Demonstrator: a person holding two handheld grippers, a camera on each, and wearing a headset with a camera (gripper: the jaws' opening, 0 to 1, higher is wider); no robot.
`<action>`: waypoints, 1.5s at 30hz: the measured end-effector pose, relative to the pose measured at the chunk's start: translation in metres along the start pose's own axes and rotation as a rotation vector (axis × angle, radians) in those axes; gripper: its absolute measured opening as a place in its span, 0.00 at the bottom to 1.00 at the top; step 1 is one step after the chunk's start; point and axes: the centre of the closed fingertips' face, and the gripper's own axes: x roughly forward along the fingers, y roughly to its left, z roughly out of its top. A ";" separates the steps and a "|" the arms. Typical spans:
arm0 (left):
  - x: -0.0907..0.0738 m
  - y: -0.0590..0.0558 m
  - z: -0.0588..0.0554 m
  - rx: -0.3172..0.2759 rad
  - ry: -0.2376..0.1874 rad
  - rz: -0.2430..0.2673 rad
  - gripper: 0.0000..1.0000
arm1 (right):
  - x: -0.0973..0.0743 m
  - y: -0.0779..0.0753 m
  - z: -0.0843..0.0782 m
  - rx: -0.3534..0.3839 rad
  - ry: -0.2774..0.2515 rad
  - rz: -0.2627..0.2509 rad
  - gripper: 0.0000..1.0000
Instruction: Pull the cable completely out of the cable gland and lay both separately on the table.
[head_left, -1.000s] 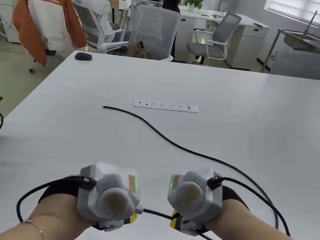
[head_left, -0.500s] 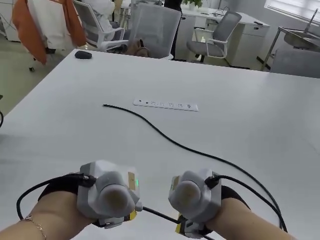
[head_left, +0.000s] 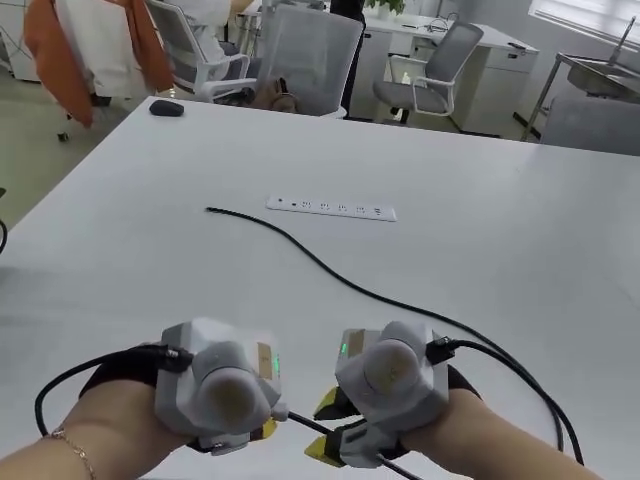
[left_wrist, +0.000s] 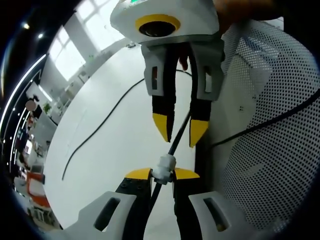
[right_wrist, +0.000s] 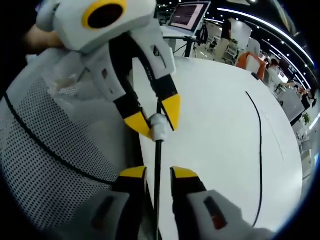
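Note:
A thin black cable (head_left: 330, 272) snakes over the white table (head_left: 480, 230) from mid-table to my two grippers at the near edge. In the left gripper view a small white cable gland (left_wrist: 164, 166) sits on the cable, and my left gripper (left_wrist: 162, 174) is shut on it. Facing it, my right gripper (left_wrist: 180, 131) stands open, its yellow tips either side of the cable without pinching it. In the right gripper view the cable runs between the spread jaws of my right gripper (right_wrist: 158, 172) up to the gland (right_wrist: 159, 127) in my left gripper (right_wrist: 156, 116).
A white power strip (head_left: 331, 211) lies mid-table beyond the cable's free end. A dark mouse (head_left: 166, 110) rests near the far left corner. Office chairs (head_left: 305, 60) stand behind the far edge. White mesh (left_wrist: 270, 125) is close beside the grippers.
My right gripper has tilted and its yellow fingertips now show spread apart in the head view. The left gripper and the cable on the table have stayed put.

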 end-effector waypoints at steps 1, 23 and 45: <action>0.000 0.000 0.001 0.003 -0.004 -0.001 0.17 | 0.000 0.000 -0.001 -0.002 0.005 0.000 0.11; -0.001 0.005 -0.004 -0.008 0.013 0.022 0.17 | 0.001 -0.011 -0.040 -0.001 0.190 -0.051 0.02; 0.000 0.006 -0.002 -0.005 0.006 0.018 0.17 | 0.002 -0.005 -0.011 0.008 0.056 -0.014 0.23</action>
